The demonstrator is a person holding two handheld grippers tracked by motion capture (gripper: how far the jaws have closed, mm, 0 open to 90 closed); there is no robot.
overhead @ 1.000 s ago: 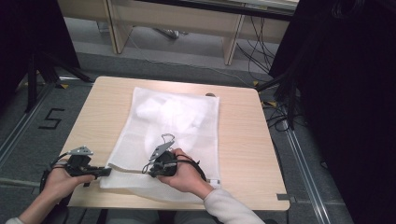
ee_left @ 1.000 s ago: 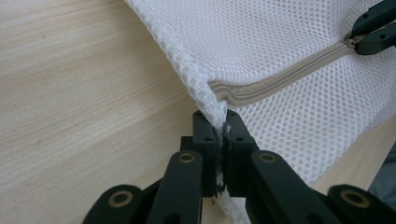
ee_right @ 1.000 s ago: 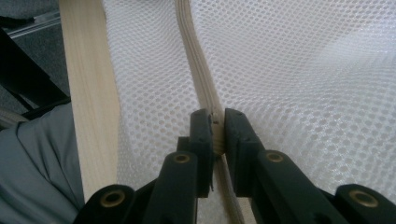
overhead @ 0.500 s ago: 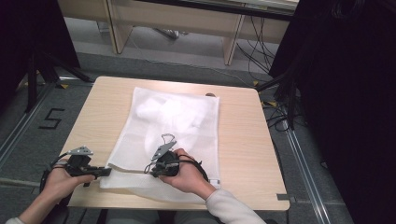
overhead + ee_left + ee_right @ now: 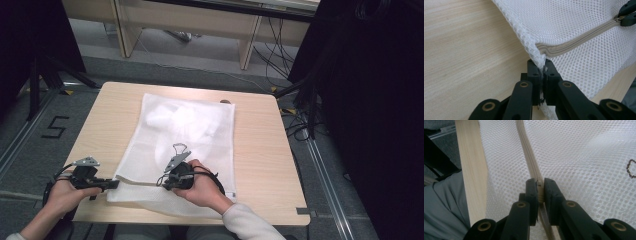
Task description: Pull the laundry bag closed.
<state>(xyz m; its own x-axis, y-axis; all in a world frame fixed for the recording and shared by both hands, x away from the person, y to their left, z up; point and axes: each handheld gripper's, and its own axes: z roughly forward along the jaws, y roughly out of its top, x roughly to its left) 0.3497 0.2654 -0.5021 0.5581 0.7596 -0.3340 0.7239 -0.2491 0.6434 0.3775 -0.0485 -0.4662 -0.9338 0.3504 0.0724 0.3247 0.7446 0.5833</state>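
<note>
We are pinching the mesh laundry bag [image 5: 190, 135], lying flat on the bench [image 5: 255, 150], with both claws closed: left claw [image 5: 541, 68] clamping its corner, right claw [image 5: 540, 185] gripping the zipper [image 5: 530, 162]. Being light, limp mesh, it is likely handling best by seams.

A single black numeral "5" [image 5: 55, 127] is marked on the grey floor [image 5: 30, 150] beside the table, well away from the jaws of both grippers and out past the left one. No other writing, label or brand can be read.
</note>
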